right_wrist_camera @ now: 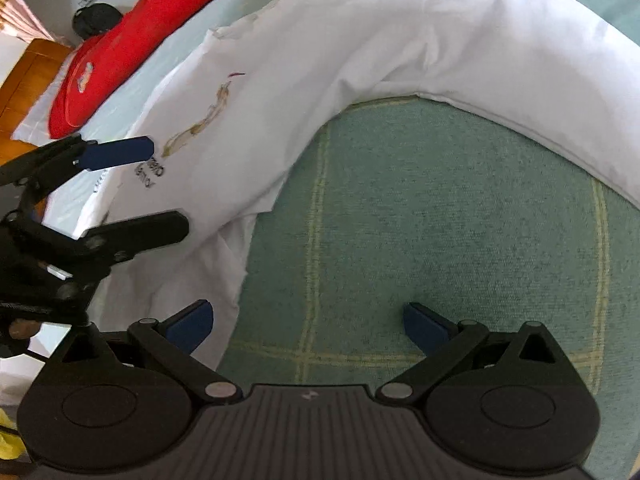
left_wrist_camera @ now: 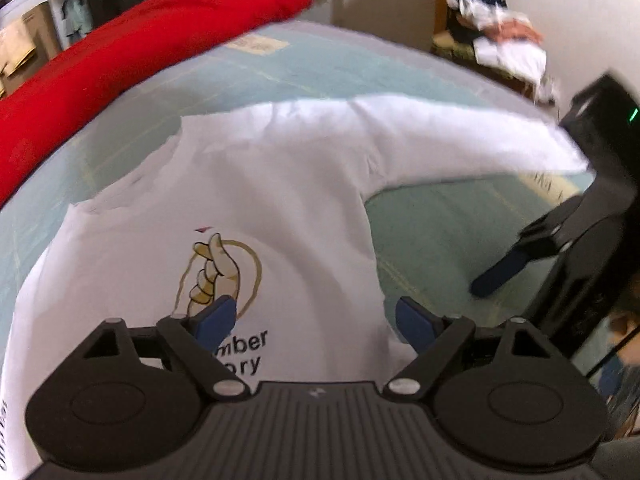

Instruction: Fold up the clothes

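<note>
Item: white shirt, thin, limp, light; sleeve lies outstretched on the green mat. Take it by the cuff or the hem. Left tool and right tool are both released, empty.

The shirt lies flat on the mat, under the left gripper's jaws; its sleeve stretches ahead of the right gripper's jaws, which hang over mat.
</note>
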Demonstrator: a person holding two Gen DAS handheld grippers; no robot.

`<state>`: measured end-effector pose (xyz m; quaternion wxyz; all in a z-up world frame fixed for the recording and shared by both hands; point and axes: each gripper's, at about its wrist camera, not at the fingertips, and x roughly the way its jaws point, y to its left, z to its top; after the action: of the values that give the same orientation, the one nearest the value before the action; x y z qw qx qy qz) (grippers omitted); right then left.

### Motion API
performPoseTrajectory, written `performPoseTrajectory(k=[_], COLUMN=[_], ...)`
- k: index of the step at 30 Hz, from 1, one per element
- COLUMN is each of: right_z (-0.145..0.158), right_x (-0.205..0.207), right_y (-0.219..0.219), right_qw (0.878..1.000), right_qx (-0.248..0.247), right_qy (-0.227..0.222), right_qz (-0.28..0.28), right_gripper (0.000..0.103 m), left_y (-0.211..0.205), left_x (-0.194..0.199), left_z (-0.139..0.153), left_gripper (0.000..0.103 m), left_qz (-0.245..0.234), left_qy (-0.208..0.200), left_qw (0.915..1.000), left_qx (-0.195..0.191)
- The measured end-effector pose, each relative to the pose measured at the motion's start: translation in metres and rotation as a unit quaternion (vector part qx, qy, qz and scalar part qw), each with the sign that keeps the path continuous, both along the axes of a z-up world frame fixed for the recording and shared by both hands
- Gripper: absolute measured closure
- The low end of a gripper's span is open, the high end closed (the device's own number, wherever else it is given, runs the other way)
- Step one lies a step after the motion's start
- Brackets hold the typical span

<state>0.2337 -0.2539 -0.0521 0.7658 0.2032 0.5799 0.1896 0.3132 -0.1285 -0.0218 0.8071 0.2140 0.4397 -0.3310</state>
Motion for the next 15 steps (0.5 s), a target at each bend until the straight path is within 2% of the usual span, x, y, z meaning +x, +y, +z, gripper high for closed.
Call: performPoseTrajectory(k=[3, 7, 12, 15], right_z=[-0.001, -0.001, 0.007, 0.015], right_x=[0.000, 0.002, 0.000, 0.002], right_y=[-0.003, -0.006, -0.007, -0.003], right_qw=[1.000, 1.000, 1.000, 0.999], right_qx=[0.012, 0.017, 0.020, 0.042], right_qy=[0.001, 0.003, 0.006, -0.010], right_qz=[-0.008, -0.008, -0.008, 0.010], right_gripper=[0.000, 0.000, 0.000, 0.000], left_y=[-0.004, 0.011, 0.040, 0.053], left_x=[0.000, 0.003, 0.021, 0.033], left_z=[-0.008, -0.005, 0.001, 0.003], left_gripper=[0.016, 0.016, 0.014, 0.014], left_qz=[-0.013, 0.001, 0.054, 0.084], left_qy=[-0.012, -0.029, -0.006, 0.025], left_qw=[0.9992, 0.9982, 0.9982, 0.9961], left_qx=[0.037, 0.053, 0.026, -0.006])
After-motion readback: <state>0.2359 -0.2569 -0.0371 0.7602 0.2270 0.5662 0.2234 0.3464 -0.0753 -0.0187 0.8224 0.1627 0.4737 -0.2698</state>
